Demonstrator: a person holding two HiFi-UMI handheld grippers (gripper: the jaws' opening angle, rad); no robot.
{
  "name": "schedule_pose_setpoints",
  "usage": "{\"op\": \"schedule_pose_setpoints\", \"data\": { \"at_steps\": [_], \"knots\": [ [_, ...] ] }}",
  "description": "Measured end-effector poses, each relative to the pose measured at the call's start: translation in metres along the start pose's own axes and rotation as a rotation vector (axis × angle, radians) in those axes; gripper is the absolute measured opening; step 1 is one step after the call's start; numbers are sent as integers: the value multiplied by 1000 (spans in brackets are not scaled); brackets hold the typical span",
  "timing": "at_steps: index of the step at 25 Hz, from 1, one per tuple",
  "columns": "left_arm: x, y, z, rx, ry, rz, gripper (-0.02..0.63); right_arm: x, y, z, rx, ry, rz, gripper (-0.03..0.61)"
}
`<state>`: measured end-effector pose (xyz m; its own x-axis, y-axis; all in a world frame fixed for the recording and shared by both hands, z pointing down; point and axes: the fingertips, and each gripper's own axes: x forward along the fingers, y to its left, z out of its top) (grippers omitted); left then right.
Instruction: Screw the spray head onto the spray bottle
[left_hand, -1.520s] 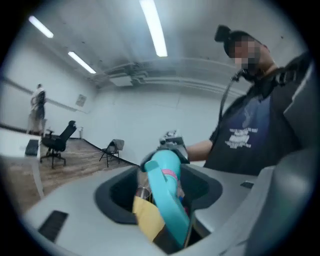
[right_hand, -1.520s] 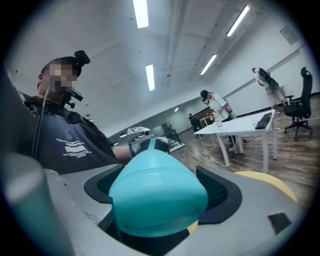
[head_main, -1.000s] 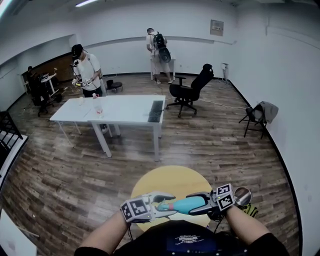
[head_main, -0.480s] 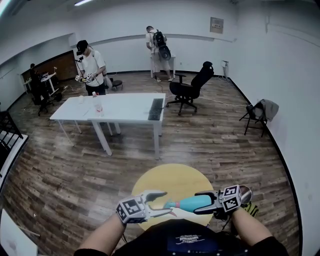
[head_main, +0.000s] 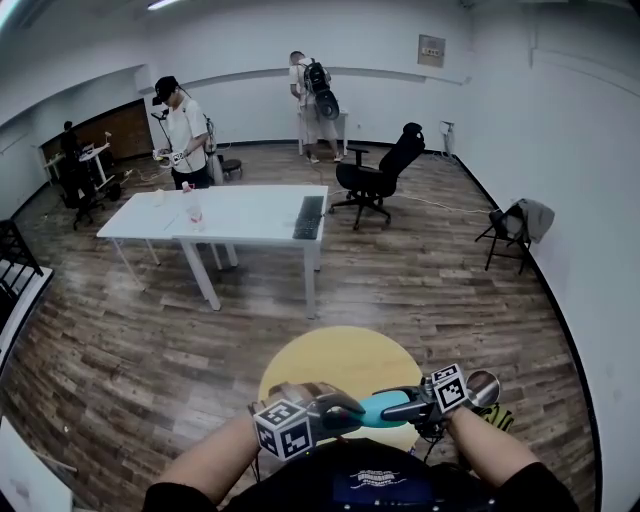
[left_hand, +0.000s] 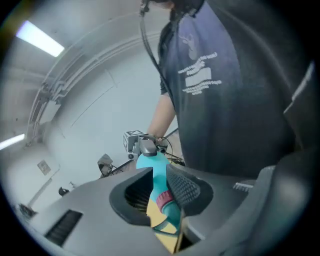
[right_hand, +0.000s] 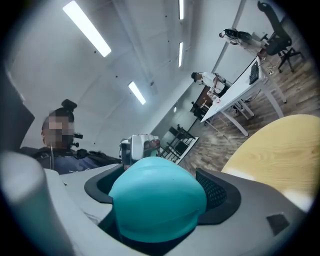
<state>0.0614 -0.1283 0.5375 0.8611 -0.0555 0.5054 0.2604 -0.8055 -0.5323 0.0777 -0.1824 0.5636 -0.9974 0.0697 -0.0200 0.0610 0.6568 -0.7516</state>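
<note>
Left gripper (head_main: 330, 410) jaws just closed, now pinching spray head (left_hand: 167, 210) at its collar. Right gripper (head_main: 405, 407) clamps teal spray bottle (head_main: 378, 410), held level above yellow table (head_main: 340, 355). Fresh grip, likely for another tightening turn.

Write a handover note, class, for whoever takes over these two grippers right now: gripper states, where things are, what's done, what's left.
Left gripper: jaws have just been closing and now press on the head at its pink collar.
Right gripper: shut on the base of the bottle, holding it level above the yellow table.
Done: the head sits on the bottle's neck and both ends are gripped.
Left: twist the head until snug. How far it is threaded can't be seen, so check by feel.
</note>
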Motion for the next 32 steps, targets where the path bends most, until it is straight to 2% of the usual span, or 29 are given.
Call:
{"op": "schedule_pose_setpoints", "data": {
  "at_steps": [2,5,7,10,12,15,18,21,24,26,29,30,31,32],
  "knots": [
    [-10,21,-1,-155,-75,97,112,2,4,5,-20,-34,6,459],
    [-37,52,-12,-393,-183,312,124,-1,7,8,-73,-68,-12,459],
    [-55,62,-35,-581,-237,404,181,-11,-6,5,-87,-75,-76,460],
    [-72,54,-83,-883,-286,459,181,-26,-33,-5,-44,-78,-154,460],
    [-69,34,-102,-974,-277,439,181,-26,-40,-8,-3,-105,-149,460],
    [-62,18,-104,-1035,-304,390,227,-23,-40,-1,15,-150,-123,460],
    [-71,33,-103,-1079,-384,400,272,-27,-43,16,12,-201,-122,460],
    [-89,39,-104,-1114,-452,424,272,-28,-44,28,14,-264,-117,460],
    [-92,31,-99,-1150,-490,381,272,-19,-40,24,-6,-241,-118,460],
    [-78,25,-91,-1152,-453,302,272,-7,-31,20,-43,-182,-121,460],
    [-46,18,-73,-1130,-362,137,282,20,-13,24,-108,-103,-110,460],
    [-38,17,-66,-1105,-346,89,292,28,-9,28,-135,-76,-111,460],
    [-34,17,-60,-1062,-333,60,245,32,-5,33,-164,-53,-115,460],
    [-33,17,-55,-996,-310,47,242,32,-1,36,-190,-29,-116,460]
  ]
}}
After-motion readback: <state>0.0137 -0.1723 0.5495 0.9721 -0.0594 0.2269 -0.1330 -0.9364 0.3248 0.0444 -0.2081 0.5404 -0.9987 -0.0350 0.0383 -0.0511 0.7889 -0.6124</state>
